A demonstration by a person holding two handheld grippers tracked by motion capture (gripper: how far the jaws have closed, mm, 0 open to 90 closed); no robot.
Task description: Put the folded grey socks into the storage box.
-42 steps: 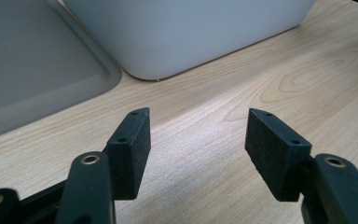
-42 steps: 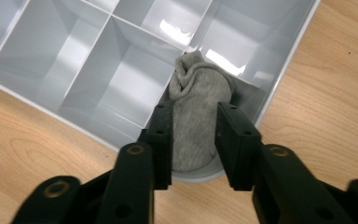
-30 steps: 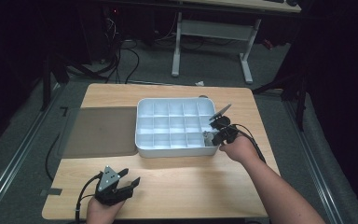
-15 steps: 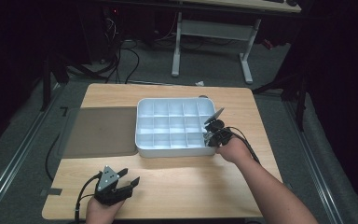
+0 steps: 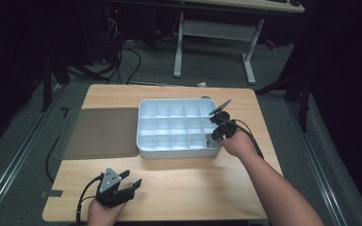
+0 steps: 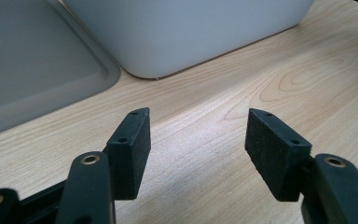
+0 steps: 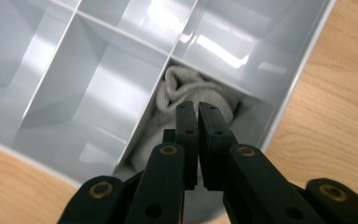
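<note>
A white compartment tray [image 5: 141, 106] sits mid-table. A crumpled pale grey cloth [image 7: 191, 86] lies in its front right compartment. My right gripper [image 5: 212, 137] dips into that compartment from the right. In the right gripper view its jaws [image 7: 197, 107] stand shut, a hairline gap between them, tips at the cloth and nothing seen pinched. My left gripper [image 5: 132, 181] rests low over the table's front left, open. The left gripper view shows bare wood between its pads [image 6: 198, 140].
A flat grey translucent lid [image 5: 101, 132] lies against the tray's left side, and shows beside the tray's rounded corner [image 6: 182, 32]. The wooden tabletop [image 5: 193, 183] stretches in front of the tray. A desk frame and cables stand on the floor behind.
My right gripper has shifted slightly left, deeper into the tray's front right compartment. The left gripper has stayed put.
</note>
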